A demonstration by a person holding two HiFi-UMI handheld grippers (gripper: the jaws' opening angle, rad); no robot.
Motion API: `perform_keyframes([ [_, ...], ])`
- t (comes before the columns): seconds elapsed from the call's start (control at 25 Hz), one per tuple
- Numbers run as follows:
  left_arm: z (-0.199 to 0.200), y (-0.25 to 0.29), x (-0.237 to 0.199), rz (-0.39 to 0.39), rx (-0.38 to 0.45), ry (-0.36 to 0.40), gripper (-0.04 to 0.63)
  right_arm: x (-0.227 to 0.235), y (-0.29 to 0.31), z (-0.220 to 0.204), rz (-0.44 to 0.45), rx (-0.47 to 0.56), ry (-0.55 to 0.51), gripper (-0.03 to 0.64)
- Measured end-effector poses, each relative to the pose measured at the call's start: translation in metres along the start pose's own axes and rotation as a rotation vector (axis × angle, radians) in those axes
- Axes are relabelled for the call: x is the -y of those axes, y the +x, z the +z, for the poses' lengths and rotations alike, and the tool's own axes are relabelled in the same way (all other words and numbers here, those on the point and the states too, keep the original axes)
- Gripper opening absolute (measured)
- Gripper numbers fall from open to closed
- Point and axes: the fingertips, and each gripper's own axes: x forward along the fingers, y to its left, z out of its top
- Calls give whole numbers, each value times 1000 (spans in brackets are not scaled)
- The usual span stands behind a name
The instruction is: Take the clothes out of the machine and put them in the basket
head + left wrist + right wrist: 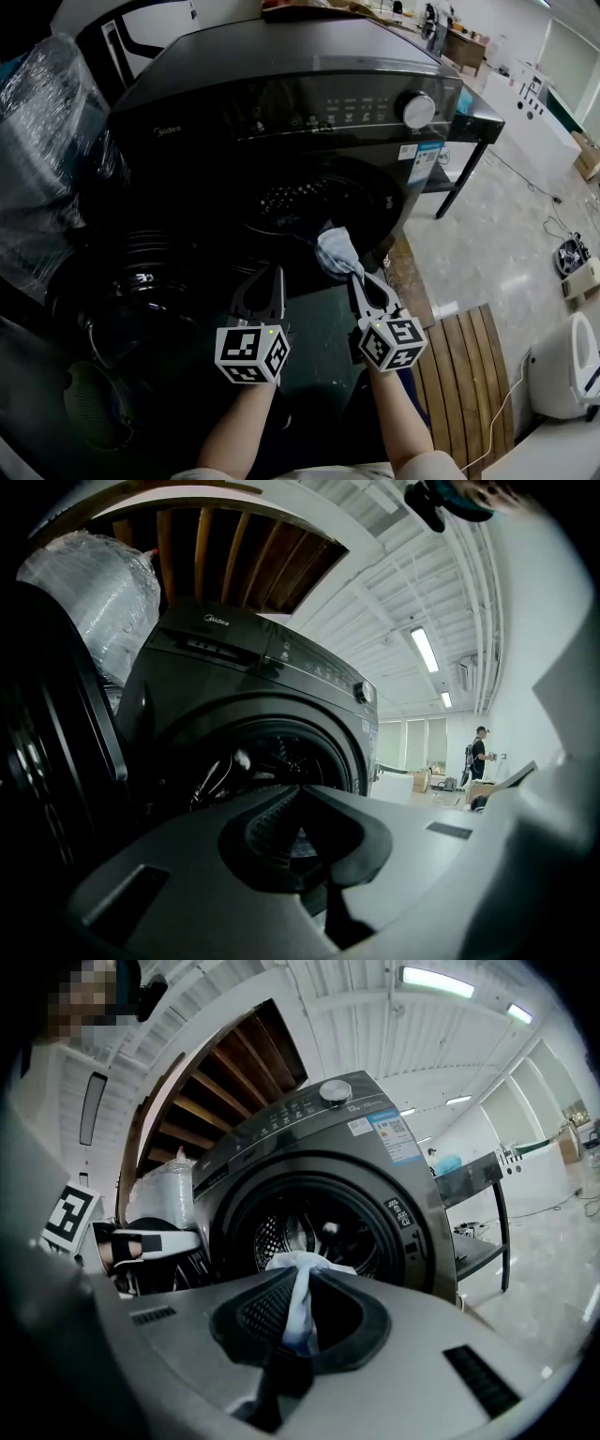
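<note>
A dark front-loading washing machine (281, 103) stands with its round door (131, 291) swung open to the left. In front of the drum opening (300, 202), my right gripper (354, 274) is shut on a pale blue-white cloth (337, 253). In the right gripper view the cloth (298, 1297) hangs pinched between the pads, with the drum (319, 1232) behind it. My left gripper (275, 277) stands level beside the right one, its jaws together and nothing between them. It faces the drum opening (272, 761). No basket shows in any view.
A plastic-wrapped bulk (47, 141) stands left of the machine. A black table (478, 112) is at its right. Wooden slats (469, 375) and a white appliance (562, 366) lie on the floor at the lower right. A person (478, 752) stands far off.
</note>
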Motion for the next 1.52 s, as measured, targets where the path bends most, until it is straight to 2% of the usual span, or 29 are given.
perform_keyframes([
  [0.56, 6, 0, 5, -18, 36, 58, 20, 1, 1, -4, 3, 4, -38, 37],
  [0.8, 17, 6, 19, -102, 94, 96, 20, 0, 5, -4, -2, -5, -54, 37],
  [1.0, 23, 11, 19, -113, 116, 138, 20, -5, 12, 0, 4, -16, -72, 37],
  [1.28, 31, 32, 2, -119, 131, 195, 20, -6, 26, 5, 7, -32, -30, 37],
  [1.32, 33, 36, 1, -129, 143, 188, 20, -6, 28, 7, 9, -30, -26, 37],
  [1.4, 36, 43, 9, -202, 164, 186, 20, -8, 34, 12, 18, -18, -13, 37],
  [1.52, 35, 51, 28, -324, 153, 239, 20, -11, 41, 16, 26, -24, -5, 37],
])
